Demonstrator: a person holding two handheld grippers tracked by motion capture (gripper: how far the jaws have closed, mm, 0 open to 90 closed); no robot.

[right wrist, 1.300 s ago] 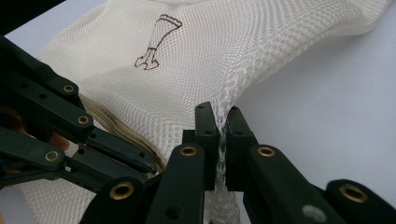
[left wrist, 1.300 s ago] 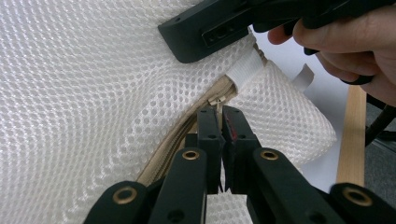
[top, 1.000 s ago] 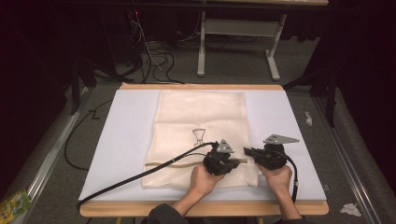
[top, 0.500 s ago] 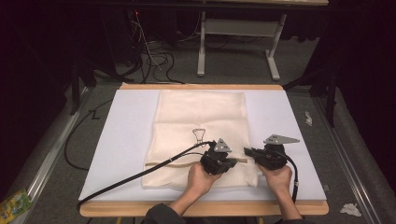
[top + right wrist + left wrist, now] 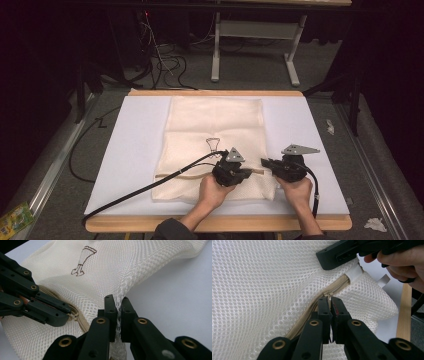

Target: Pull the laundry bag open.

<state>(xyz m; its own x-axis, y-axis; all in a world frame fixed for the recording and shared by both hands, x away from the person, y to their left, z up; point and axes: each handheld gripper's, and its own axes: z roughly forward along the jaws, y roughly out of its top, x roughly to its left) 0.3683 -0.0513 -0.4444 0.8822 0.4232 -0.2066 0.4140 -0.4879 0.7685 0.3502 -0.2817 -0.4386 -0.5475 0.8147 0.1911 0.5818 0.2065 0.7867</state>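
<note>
Nothing has shifted: our left tool [image 5: 329, 301] stays clamped on the beige zipper pull [image 5: 327, 294], right tool [image 5: 117, 305] pinching the cream mesh laundry bag [image 5: 105, 272], unzipping not begun.

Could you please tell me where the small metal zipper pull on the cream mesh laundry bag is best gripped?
Grip the small metal zipper pull by its flat tab, side-on and in line with the beige zipper tape: the tab stands thin and upright.
</note>
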